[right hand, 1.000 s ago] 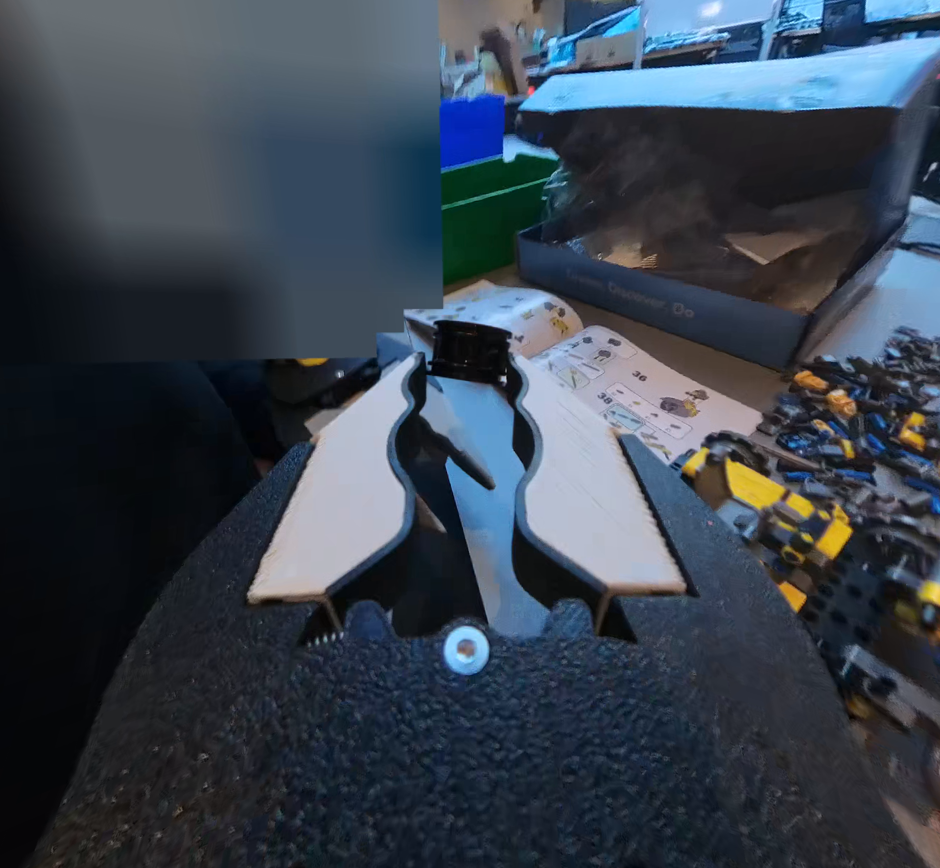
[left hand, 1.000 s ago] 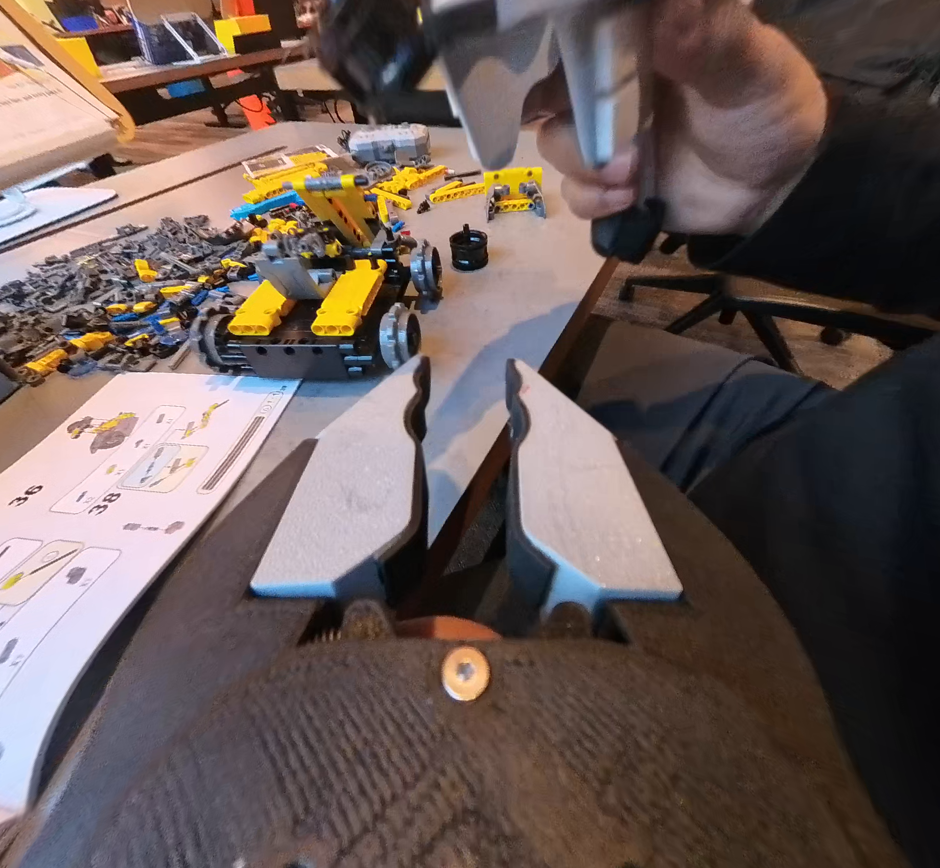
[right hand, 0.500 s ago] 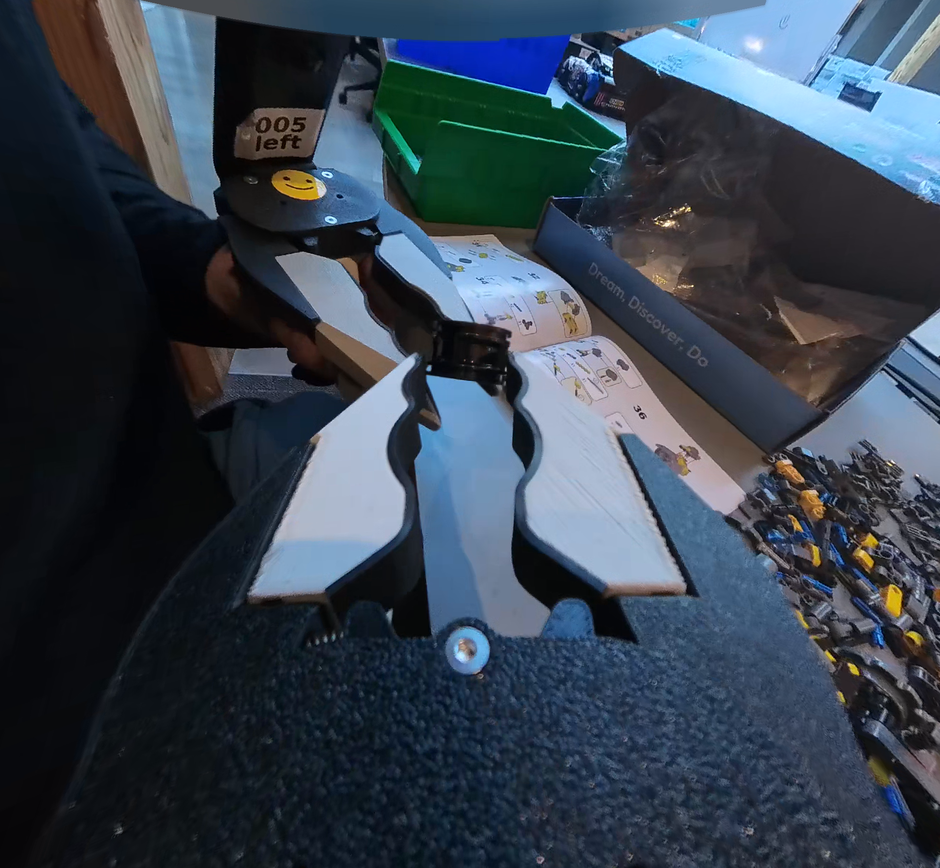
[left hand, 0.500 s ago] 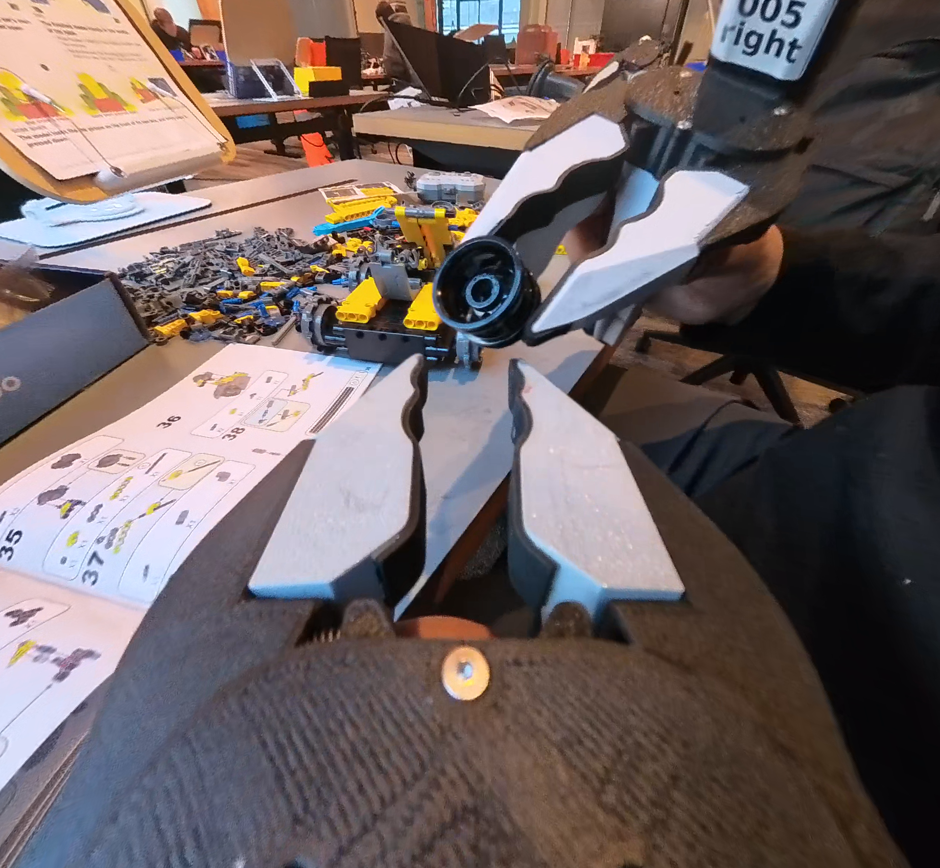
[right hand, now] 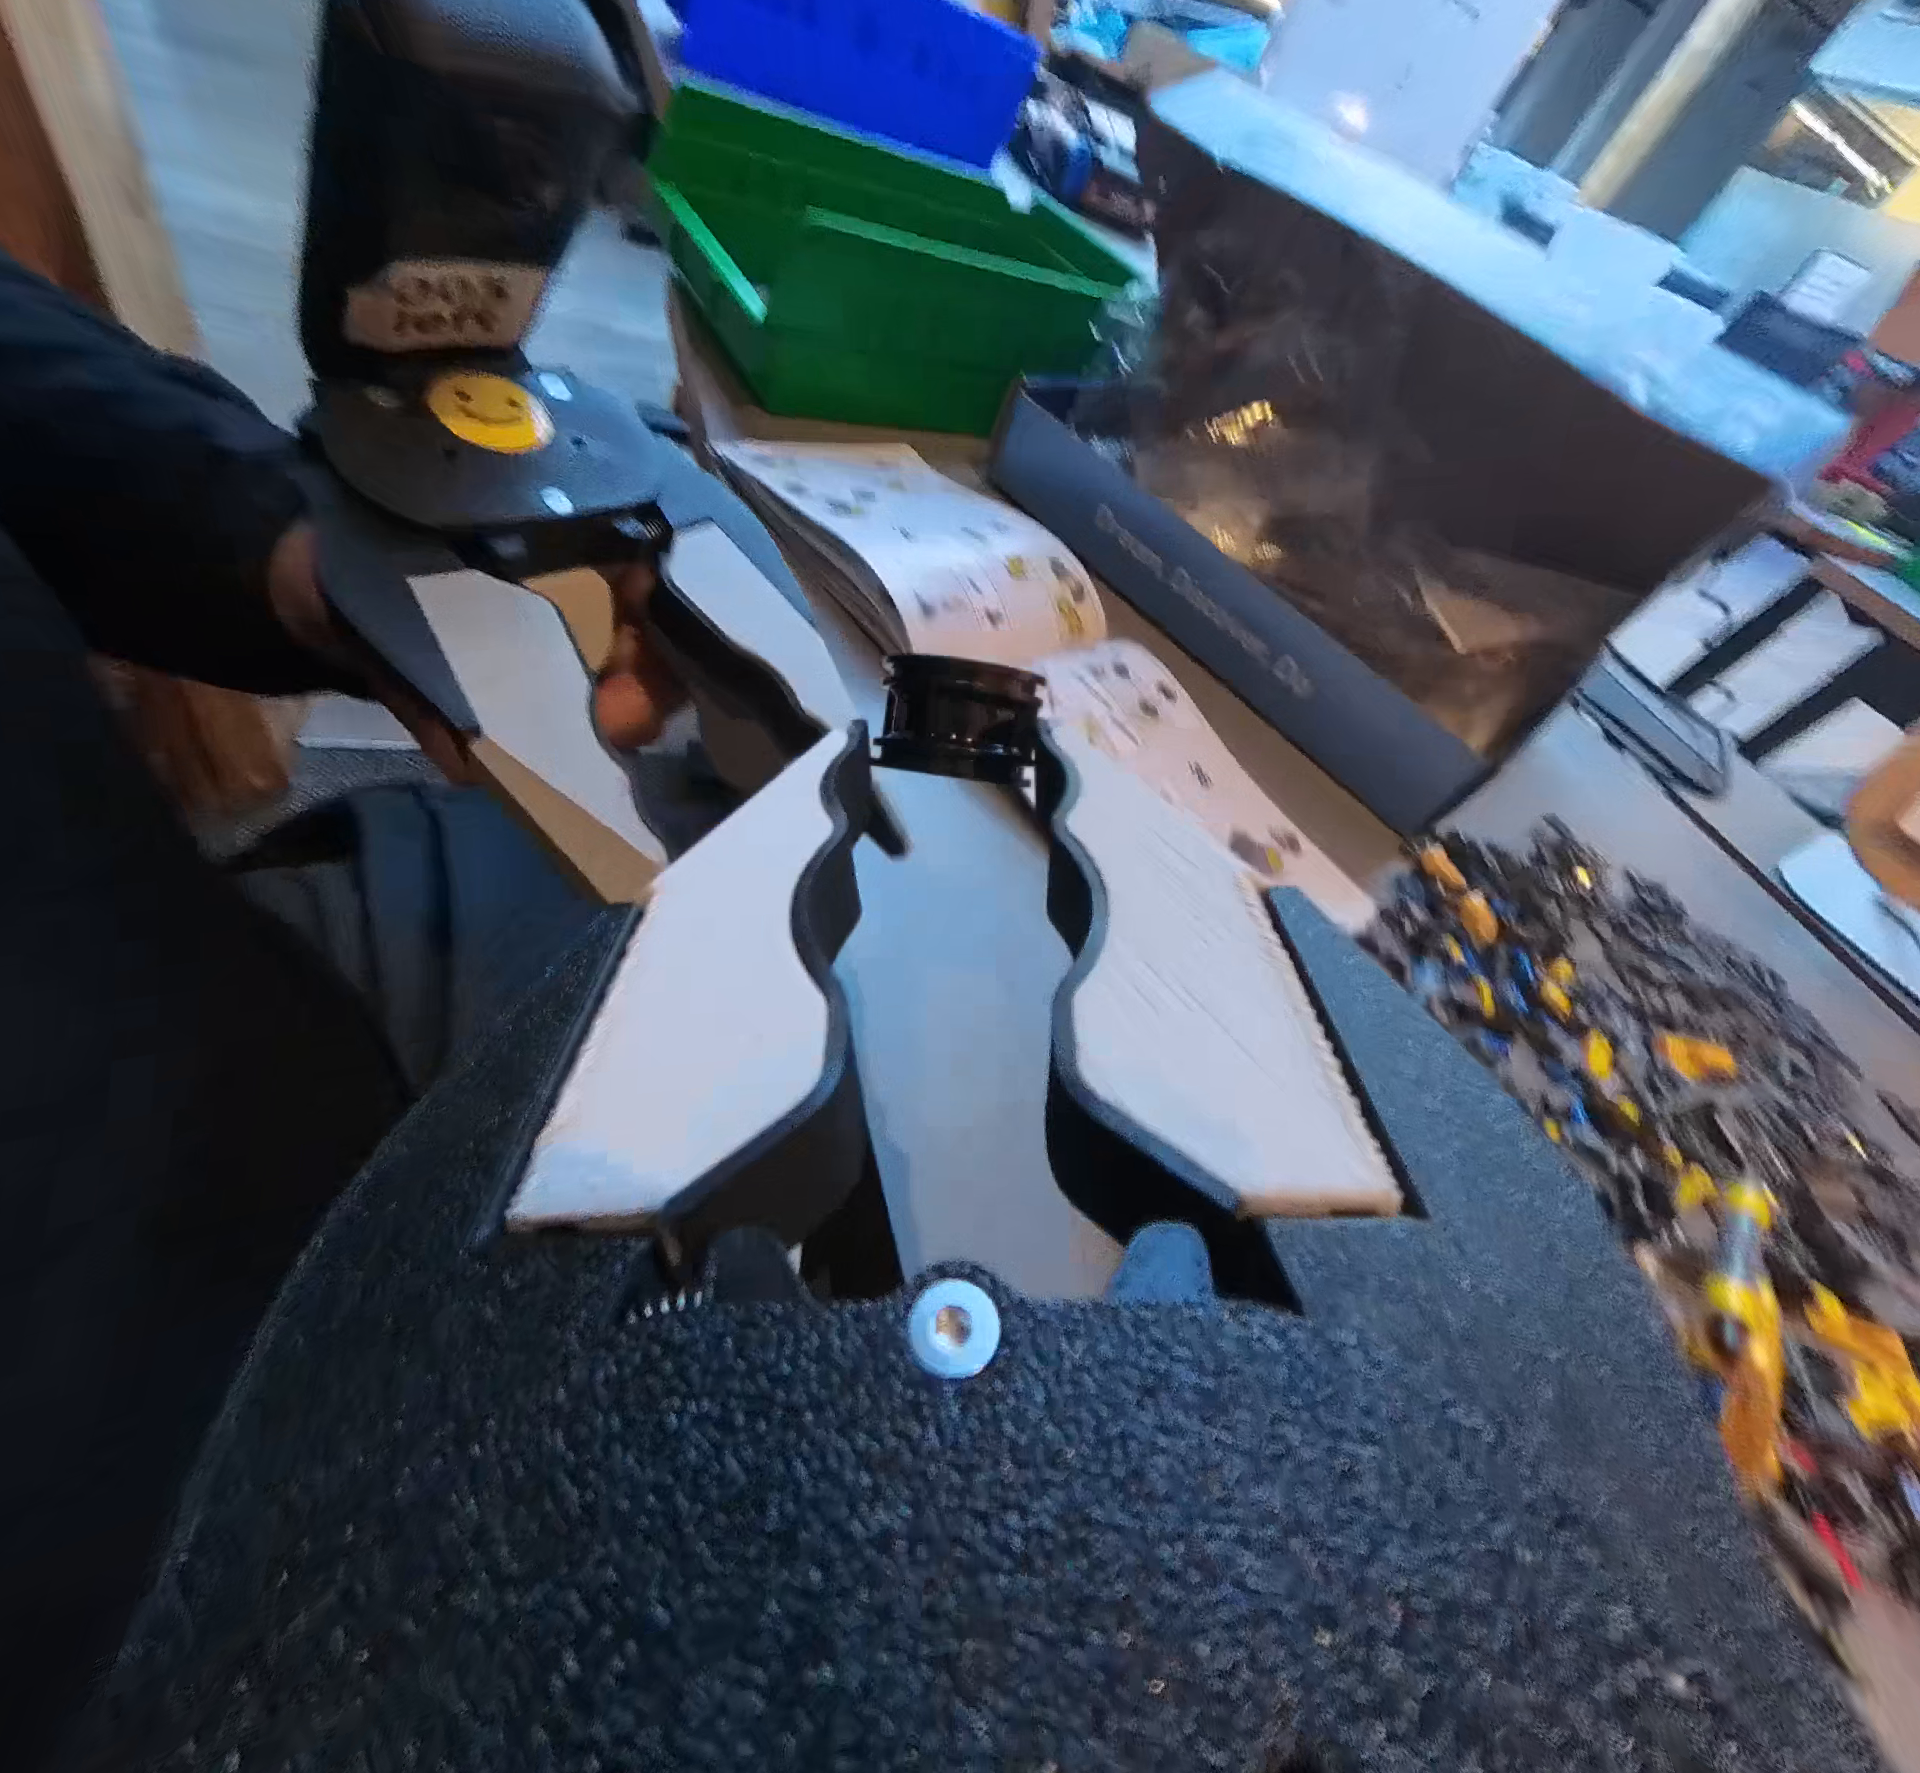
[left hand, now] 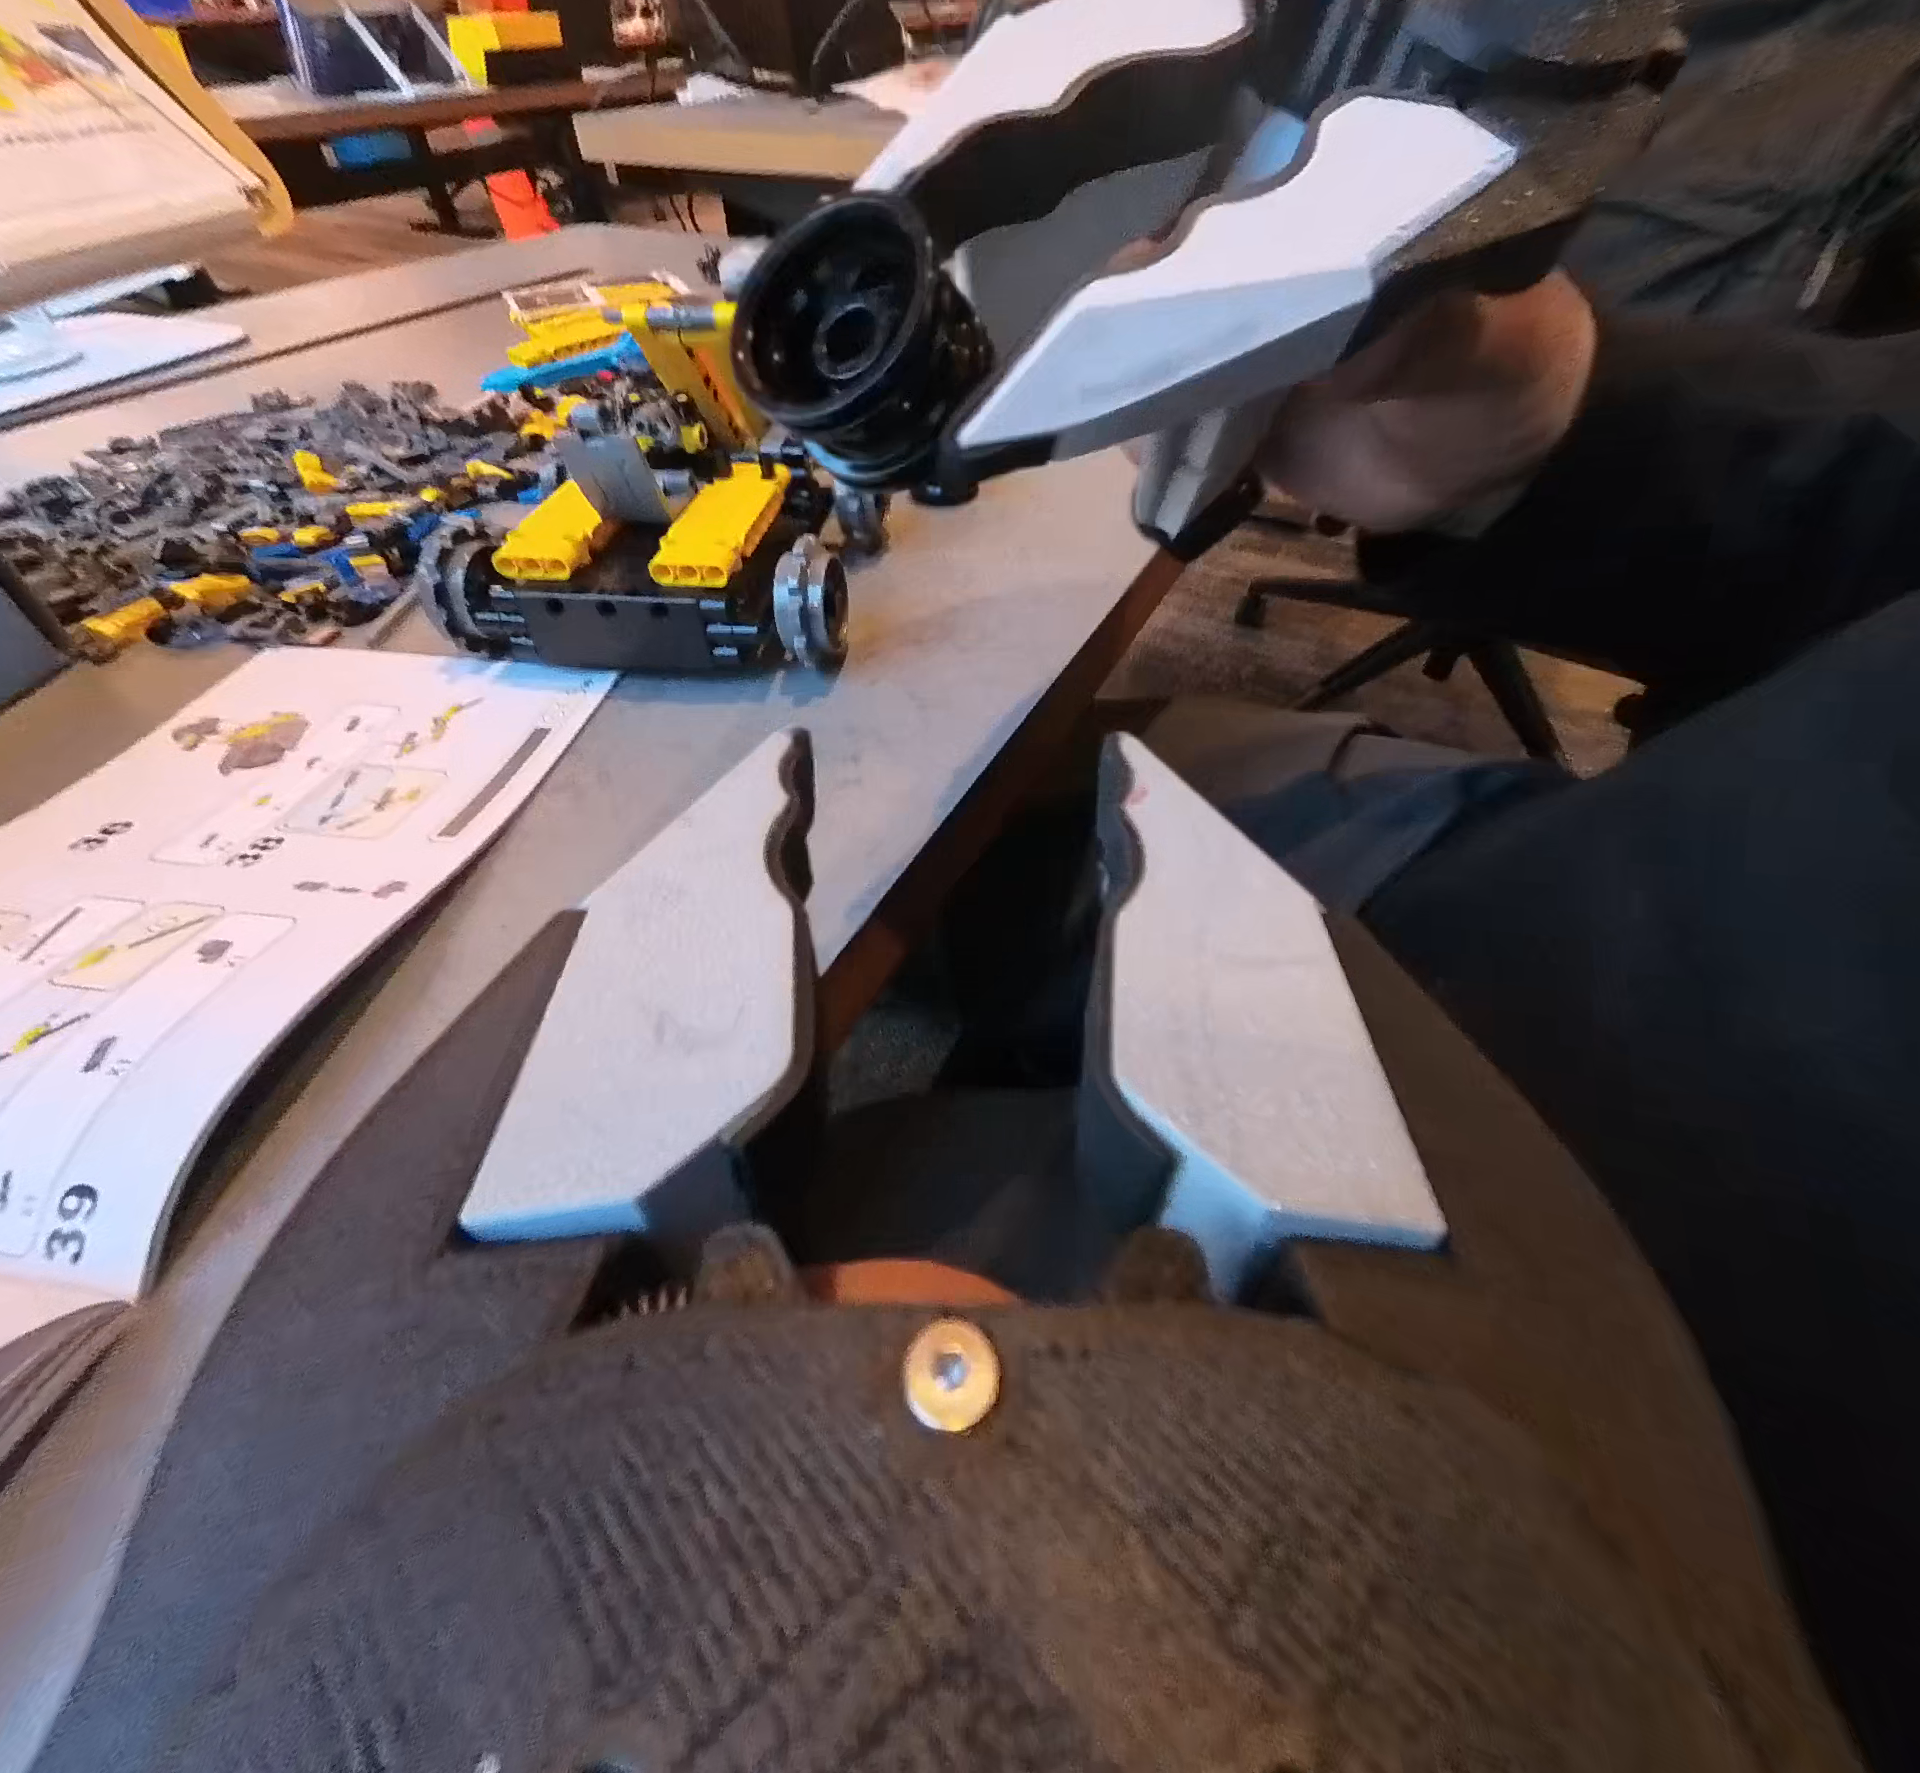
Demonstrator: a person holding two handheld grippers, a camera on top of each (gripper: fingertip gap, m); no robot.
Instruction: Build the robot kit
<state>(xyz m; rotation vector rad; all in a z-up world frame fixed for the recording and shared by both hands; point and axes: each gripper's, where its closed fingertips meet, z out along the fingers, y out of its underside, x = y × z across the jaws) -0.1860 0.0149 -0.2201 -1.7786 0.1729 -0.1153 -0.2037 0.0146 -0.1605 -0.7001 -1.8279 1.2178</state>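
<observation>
The left hand-held gripper [left hand: 951, 788] has spread its fingers wider and holds nothing, while the right hand-held gripper [right hand: 951, 762], clenched on the black wheel [right hand: 958, 713], now sits higher above the surface [left hand: 935, 643], ahead of the left.

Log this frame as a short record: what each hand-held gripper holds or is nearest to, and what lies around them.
left hand-held gripper: open, empty, over the near table edge
right hand-held gripper: shut on the black wheel rim, held in the air above the table
nearest to left: open instruction booklet
on table: half-built yellow and black toy vehicle; pile of loose toy parts
far side: dark open box, green bin, blue bin
image quality: right wrist view blurred
</observation>
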